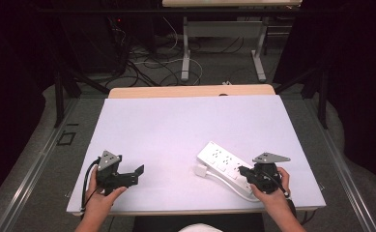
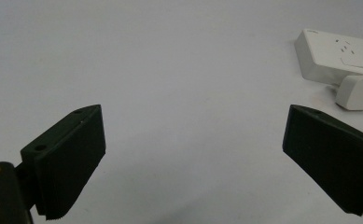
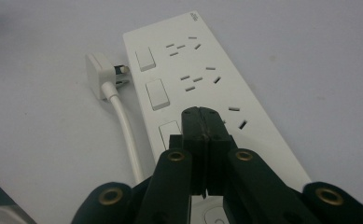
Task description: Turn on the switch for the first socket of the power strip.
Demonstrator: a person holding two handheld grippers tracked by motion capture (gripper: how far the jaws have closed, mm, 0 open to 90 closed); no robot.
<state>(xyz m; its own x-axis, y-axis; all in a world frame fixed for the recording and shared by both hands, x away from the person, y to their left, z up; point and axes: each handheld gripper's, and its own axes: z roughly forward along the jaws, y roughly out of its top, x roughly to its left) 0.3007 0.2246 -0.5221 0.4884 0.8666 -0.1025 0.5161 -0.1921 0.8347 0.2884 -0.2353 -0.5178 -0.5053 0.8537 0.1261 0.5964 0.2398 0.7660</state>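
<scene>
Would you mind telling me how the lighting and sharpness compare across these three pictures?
High view: bright table, dark surroundings. Left gripper view: soft, the power strip slightly blurred. Right gripper view: the power strip and plug fairly sharp, the near jaws blurred.

The white surface [image 1: 176, 130] carries a white power strip [image 1: 223, 166]. Its plug [image 1: 201, 171] and cable [image 3: 125, 135] lie beside it. The strip lies under the closed right jaws, and far right of the open left jaws.
</scene>
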